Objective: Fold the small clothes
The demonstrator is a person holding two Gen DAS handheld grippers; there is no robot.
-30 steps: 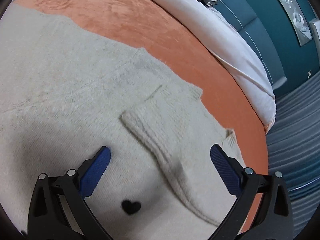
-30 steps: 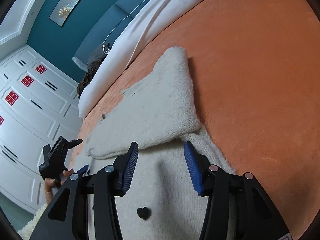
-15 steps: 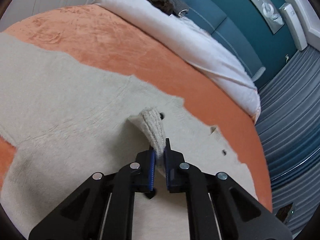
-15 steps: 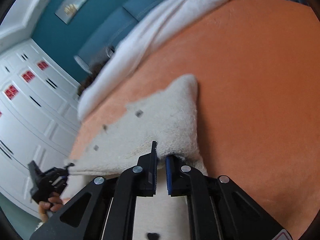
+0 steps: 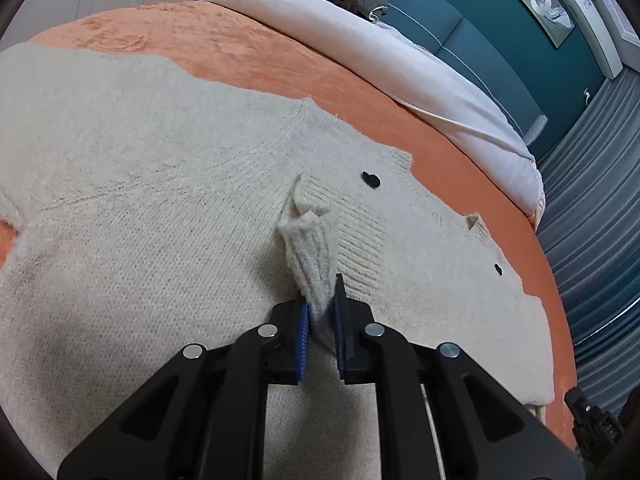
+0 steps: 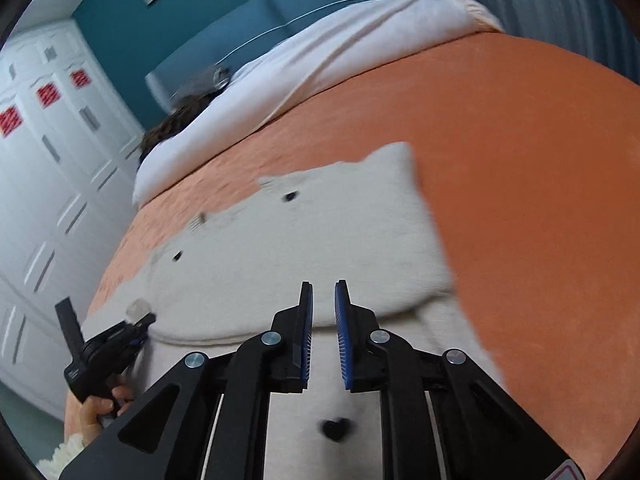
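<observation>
Both sets of blue-padded fingers are busy on the cream fuzzy knitted cardigan with small black heart buttons point(image 5: 168, 216), which lies spread over the orange plush bedspread point(image 5: 248, 52) and fills the middle of both views. My left gripper point(image 5: 321, 312), low centre of its frame, is clamped on a ribbed cuff or edge of the knit point(image 5: 310, 248), which stands up in a bunched ridge between the pads. My right gripper point(image 6: 323, 312), low centre of its own frame, has its jaws easing apart with a narrow gap; the picture is blurred, and I can make out no fabric pinched between them, only the cardigan lying beneath. As I judge it, the fold is barely begun: one flap point(image 6: 320, 240) already lies doubled over the body in the right view, but the garment is otherwise flat and wide, so most folds remain. No brand or label shows on the cardigan. Red patches point(image 6: 48, 94) on the white wardrobe doors point(image 6: 52, 168) at the upper left of the right view are too smeared to read.
</observation>
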